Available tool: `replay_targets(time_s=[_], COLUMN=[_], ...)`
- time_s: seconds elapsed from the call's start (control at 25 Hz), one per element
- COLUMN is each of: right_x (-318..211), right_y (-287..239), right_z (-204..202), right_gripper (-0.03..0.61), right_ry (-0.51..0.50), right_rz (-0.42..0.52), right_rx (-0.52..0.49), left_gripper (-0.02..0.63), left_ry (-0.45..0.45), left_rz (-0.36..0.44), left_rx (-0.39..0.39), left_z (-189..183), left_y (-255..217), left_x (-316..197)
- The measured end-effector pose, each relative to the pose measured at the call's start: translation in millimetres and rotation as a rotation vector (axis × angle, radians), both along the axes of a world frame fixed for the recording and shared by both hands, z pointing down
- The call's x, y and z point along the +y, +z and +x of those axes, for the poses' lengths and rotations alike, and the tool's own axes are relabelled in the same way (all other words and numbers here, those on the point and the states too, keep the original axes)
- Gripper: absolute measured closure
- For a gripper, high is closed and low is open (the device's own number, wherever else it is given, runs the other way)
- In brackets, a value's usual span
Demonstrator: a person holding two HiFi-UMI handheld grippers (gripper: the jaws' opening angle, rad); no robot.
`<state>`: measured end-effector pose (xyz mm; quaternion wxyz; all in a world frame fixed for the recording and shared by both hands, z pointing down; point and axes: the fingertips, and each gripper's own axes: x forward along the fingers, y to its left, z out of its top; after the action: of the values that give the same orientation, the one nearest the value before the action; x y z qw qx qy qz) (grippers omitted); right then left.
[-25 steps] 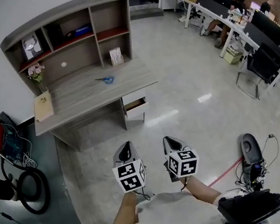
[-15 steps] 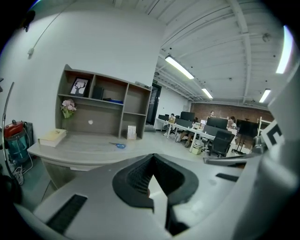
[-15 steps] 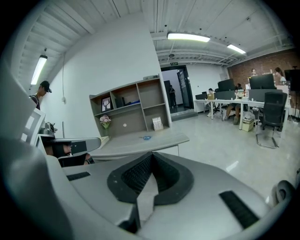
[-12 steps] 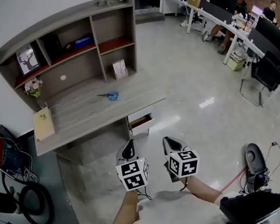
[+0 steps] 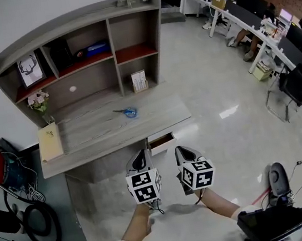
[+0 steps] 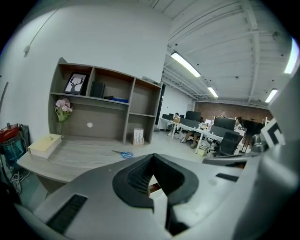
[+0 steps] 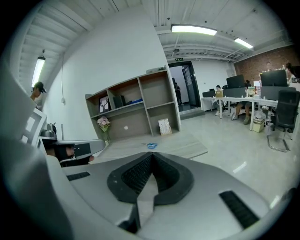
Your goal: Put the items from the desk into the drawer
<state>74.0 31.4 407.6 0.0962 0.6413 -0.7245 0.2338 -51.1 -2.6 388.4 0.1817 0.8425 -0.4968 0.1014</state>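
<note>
A grey wooden desk (image 5: 97,136) with a shelf unit stands ahead of me. Blue-handled scissors (image 5: 127,113) lie near its middle, also visible in the left gripper view as scissors (image 6: 123,153) and in the right gripper view as scissors (image 7: 151,146). A tan book (image 5: 49,142) rests at the desk's left end. A small drawer (image 5: 161,142) under the desk's right end stands partly pulled out. My left gripper (image 5: 139,159) and right gripper (image 5: 182,154) are held side by side short of the desk, both shut and empty.
A small calendar (image 5: 139,80) and a flower vase (image 5: 40,102) stand at the back of the desk; a framed picture (image 5: 31,69) sits on a shelf. A red vacuum with a black hose (image 5: 15,188) lies on the left. Office desks and seated people (image 5: 248,18) fill the far right.
The desk has come closer and lower in the head view as I moved toward it. Both grippers keep their pose, shut and empty.
</note>
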Motion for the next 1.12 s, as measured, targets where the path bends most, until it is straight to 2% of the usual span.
replay_targets(time_s=[0.68,0.96,1.12], right_x=[-80.1,-95.4,-112.1], right_y=[13.7,21.7,24.9], right_z=[-2.0,-1.3,6.8], right_gripper=[0.58,0.58,0.58], right_ry=[-0.005,-0.04,-0.084], right_rz=[-0.063,-0.084,-0.083], right_rx=[0.014,0.002,-0.008], left_gripper=[0.617,0.617,0.617], left_ry=[-0.004,-0.036,-0.085], left_rz=[-0.053,-0.081,-0.077], left_rx=[0.029,0.023,0.007], left_z=[0.0,1.2,5.1], left_y=[16.9,27.0,28.3], left_x=[-86.0,-99.0,-112.6])
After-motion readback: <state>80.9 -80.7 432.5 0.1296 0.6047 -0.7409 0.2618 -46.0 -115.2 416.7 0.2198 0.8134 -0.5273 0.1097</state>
